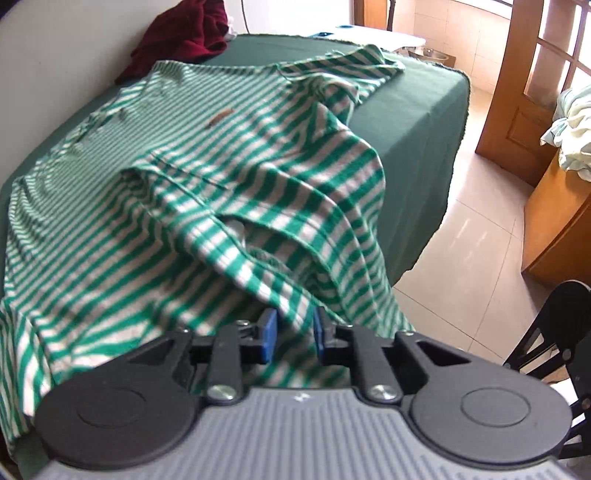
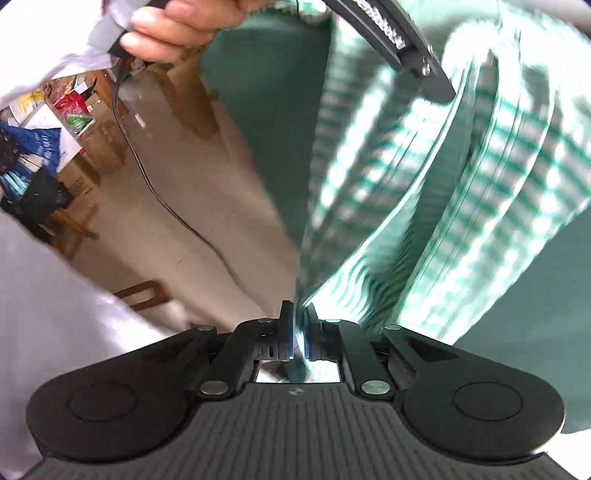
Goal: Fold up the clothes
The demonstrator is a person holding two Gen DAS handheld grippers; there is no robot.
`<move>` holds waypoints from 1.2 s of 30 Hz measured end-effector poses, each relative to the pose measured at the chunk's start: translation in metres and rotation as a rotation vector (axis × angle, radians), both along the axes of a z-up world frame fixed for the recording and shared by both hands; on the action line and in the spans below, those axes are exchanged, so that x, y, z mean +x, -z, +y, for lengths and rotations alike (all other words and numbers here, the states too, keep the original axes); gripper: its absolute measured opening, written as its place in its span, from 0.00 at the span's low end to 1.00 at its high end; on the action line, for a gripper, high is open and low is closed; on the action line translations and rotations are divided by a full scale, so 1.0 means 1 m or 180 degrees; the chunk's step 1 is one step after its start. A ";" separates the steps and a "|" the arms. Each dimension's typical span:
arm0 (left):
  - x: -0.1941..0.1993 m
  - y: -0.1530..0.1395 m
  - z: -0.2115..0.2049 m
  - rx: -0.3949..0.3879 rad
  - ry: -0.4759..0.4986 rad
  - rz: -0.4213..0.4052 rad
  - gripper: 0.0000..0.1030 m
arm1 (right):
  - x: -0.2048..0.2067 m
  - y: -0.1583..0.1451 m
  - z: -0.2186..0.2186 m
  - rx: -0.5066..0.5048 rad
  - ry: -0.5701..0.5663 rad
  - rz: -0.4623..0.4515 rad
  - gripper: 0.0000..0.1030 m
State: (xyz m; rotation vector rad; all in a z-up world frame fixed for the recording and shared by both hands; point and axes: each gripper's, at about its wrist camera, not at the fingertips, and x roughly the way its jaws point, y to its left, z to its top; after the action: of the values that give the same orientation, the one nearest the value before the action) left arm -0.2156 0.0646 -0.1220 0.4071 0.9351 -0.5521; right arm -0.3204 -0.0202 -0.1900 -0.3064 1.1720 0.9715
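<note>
Blue pads of the left gripper (image 1: 294,334) pinch a bunched fold of the green-and-white striped shirt (image 1: 192,177), which spreads away from them across the dark green table cover (image 1: 413,122) and hangs partly over its near edge. At the far end a dark red garment (image 1: 181,33) lies heaped against the wall. In the right wrist view (heavily blurred) the right gripper (image 2: 298,332) has its jaws pressed nearly together on a thin edge of the same striped cloth, which streams up and to the right. Above, a hand (image 2: 177,26) grips a black handle
</note>
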 end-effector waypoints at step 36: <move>-0.045 -0.016 0.008 -0.0008 -0.0215 -0.0796 0.50 | 0.142 -0.093 0.006 0.0710 0.1815 -0.1177 0.22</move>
State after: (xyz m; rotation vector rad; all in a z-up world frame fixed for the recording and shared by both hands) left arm -0.2605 0.0727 -0.1062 0.4300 0.7050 -0.4294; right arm -0.1787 -0.0145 -0.0969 0.0344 0.7386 0.5053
